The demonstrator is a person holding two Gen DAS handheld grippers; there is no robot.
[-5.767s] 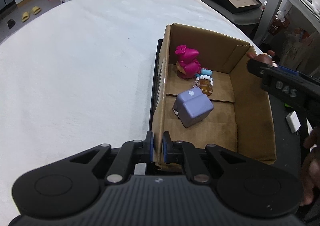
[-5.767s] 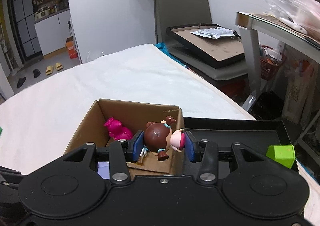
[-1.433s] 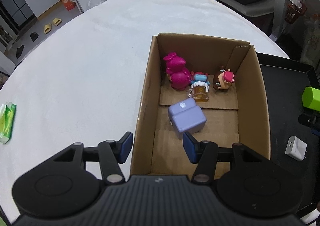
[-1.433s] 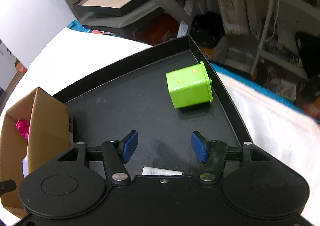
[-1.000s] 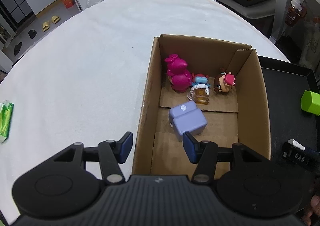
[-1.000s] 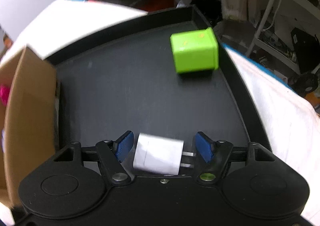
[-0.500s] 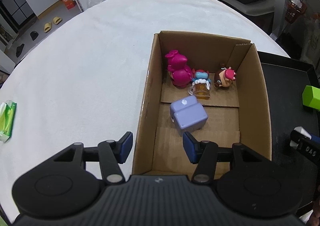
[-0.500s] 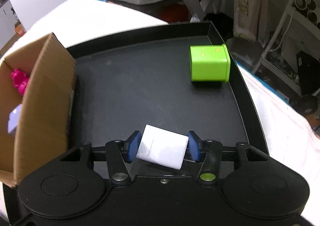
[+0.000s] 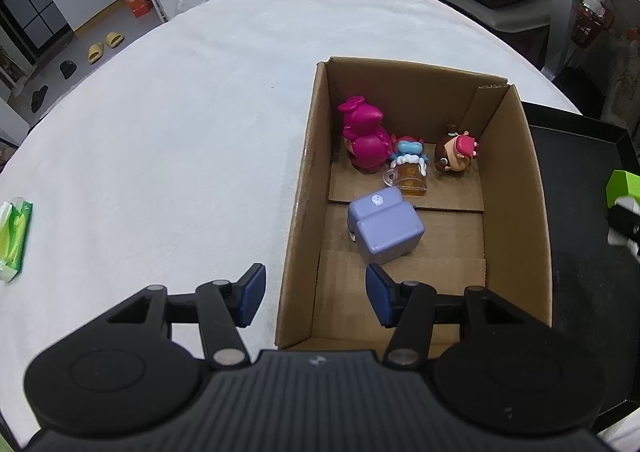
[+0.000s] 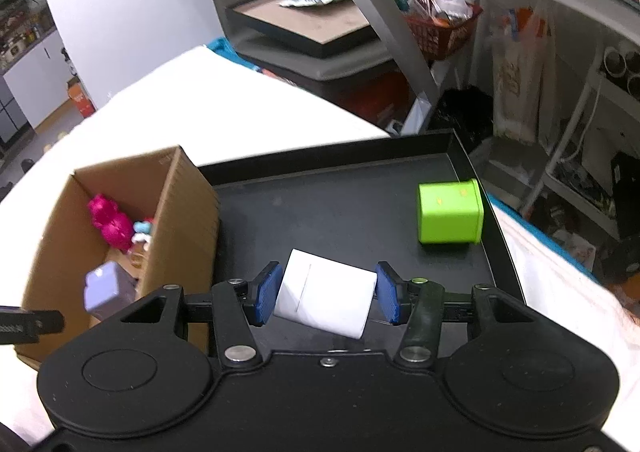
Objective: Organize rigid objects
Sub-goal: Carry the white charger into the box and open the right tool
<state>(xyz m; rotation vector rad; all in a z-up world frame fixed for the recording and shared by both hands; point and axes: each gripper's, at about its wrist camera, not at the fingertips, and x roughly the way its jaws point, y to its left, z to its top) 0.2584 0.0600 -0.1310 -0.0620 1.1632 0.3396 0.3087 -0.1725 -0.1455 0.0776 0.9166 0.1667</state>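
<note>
Right gripper [image 10: 326, 298]: its jaws have just been closing and now clamp the white charger block [image 10: 326, 298], one blue pad on each side; the block sits tilted between them, above the black tray [image 10: 320, 208].
Left gripper [image 9: 314, 294]: about half open and holding nothing; one finger hangs outside the cardboard box [image 9: 516, 172] wall, the other inside it.
Box contents: a lilac block toy [image 9: 384, 228] just beyond the left gripper's inside finger at 12 o'clock; further back, a magenta figure [image 9: 366, 140], a small beer-mug toy [image 9: 408, 176] and a brown-haired doll [image 9: 456, 152] in a row along the far wall.
Green cube [image 10: 450, 212]: on the tray, at 1 o'clock from the held charger, close to the tray's right rim.
Green packet [image 9: 14, 238]: on the white cloth [image 9: 160, 132], at 9 o'clock, well apart from the box.
Writing: none readable.
</note>
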